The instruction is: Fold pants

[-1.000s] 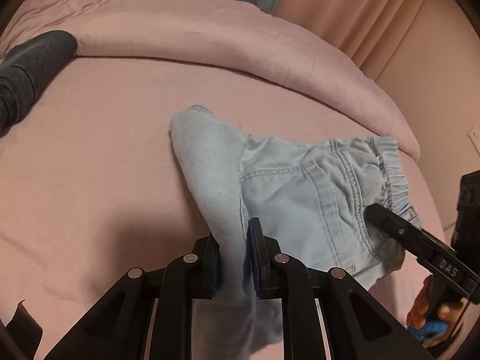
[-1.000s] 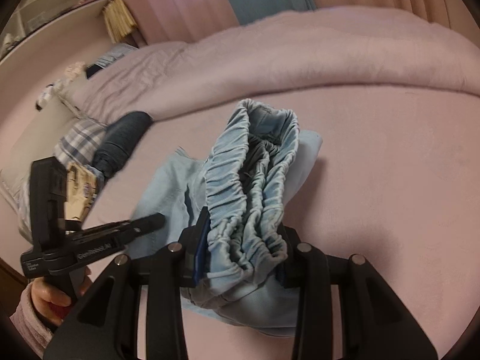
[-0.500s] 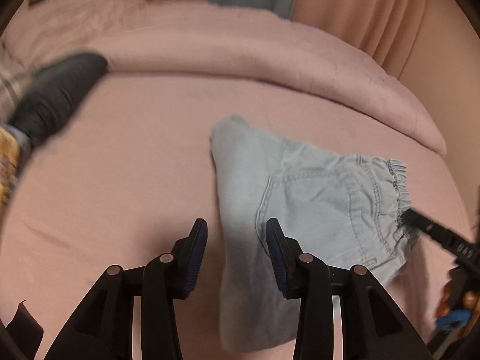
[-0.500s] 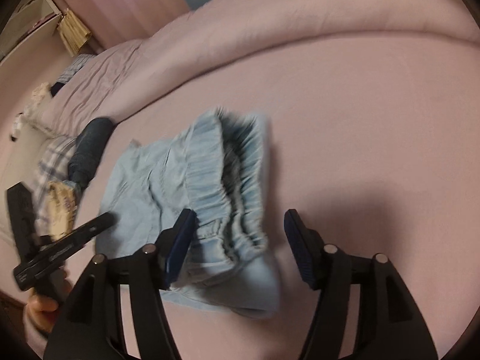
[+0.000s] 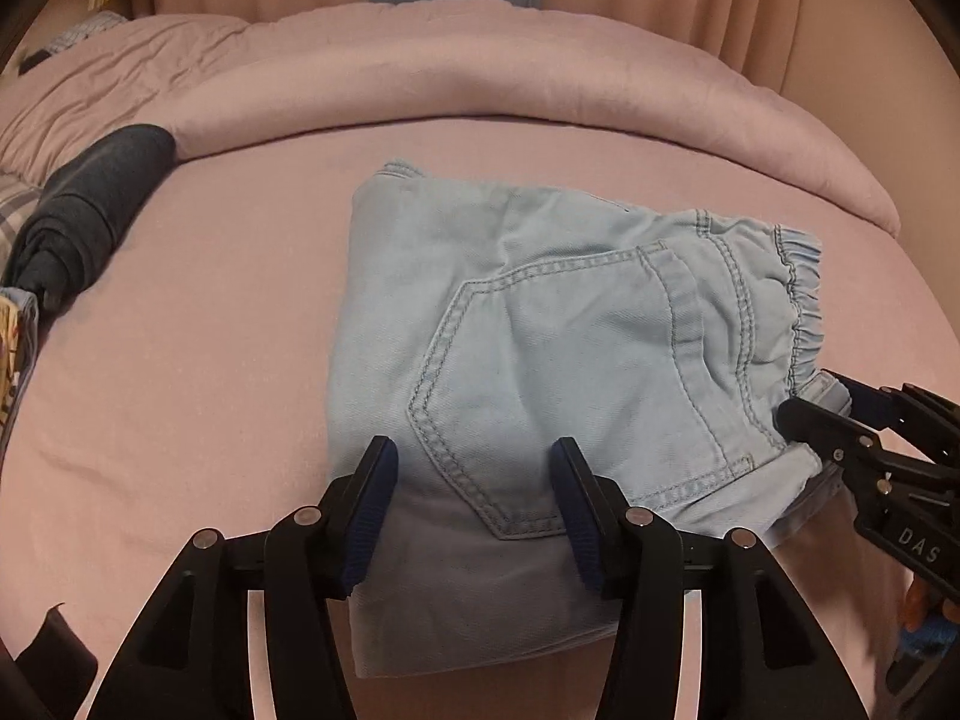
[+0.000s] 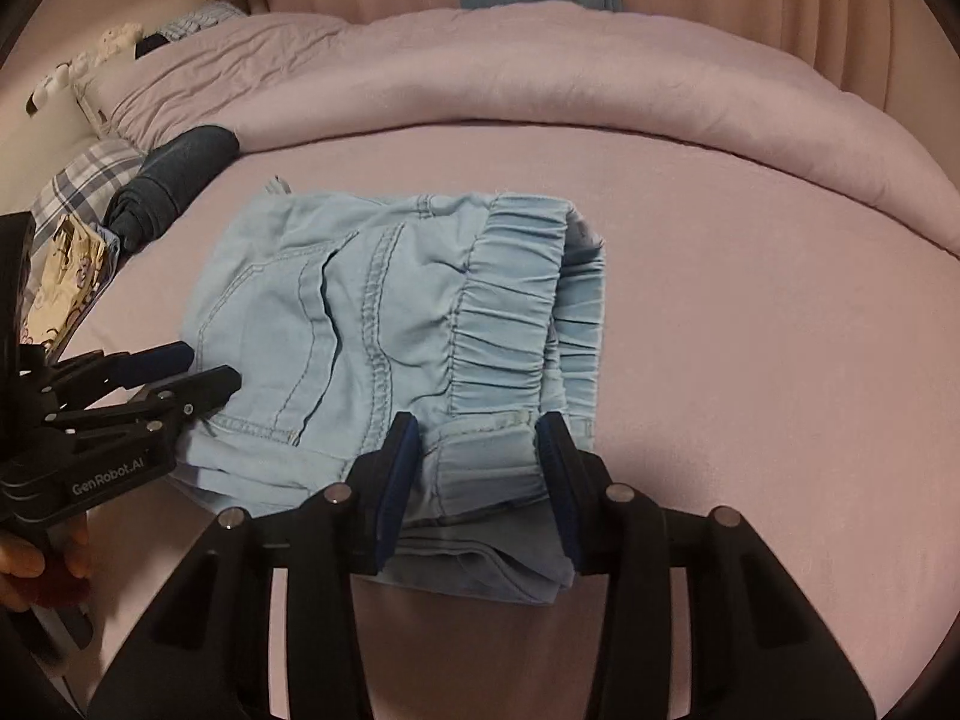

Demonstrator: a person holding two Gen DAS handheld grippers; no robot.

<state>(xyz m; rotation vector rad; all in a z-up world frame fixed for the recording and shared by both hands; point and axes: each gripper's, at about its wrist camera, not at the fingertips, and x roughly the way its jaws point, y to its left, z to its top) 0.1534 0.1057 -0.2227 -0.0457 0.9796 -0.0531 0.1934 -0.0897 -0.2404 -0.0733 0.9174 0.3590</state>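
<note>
The folded light-blue denim pants (image 5: 576, 348) are lying flat on the pink bedsheet (image 5: 180, 372), long axis running crosswise, elastic waistband (image 6: 516, 306) pointing toward the right gripper (image 6: 477, 468). Both that and the left gripper (image 5: 474, 510) are hovering with jaws spread wide, gripping nothing. A rolled dark-navy garment (image 5: 90, 210) is sitting well left of the pants, a bunched pink duvet (image 5: 510, 78) beyond them.

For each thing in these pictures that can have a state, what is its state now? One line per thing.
light blue pants: folded into a compact stack, lying on the bed, held by no claw
left claw: open, over the pants' near edge
right claw: open, at the waistband end
dark garment: rolled up, at the bed's edge
duvet: bunched behind
</note>
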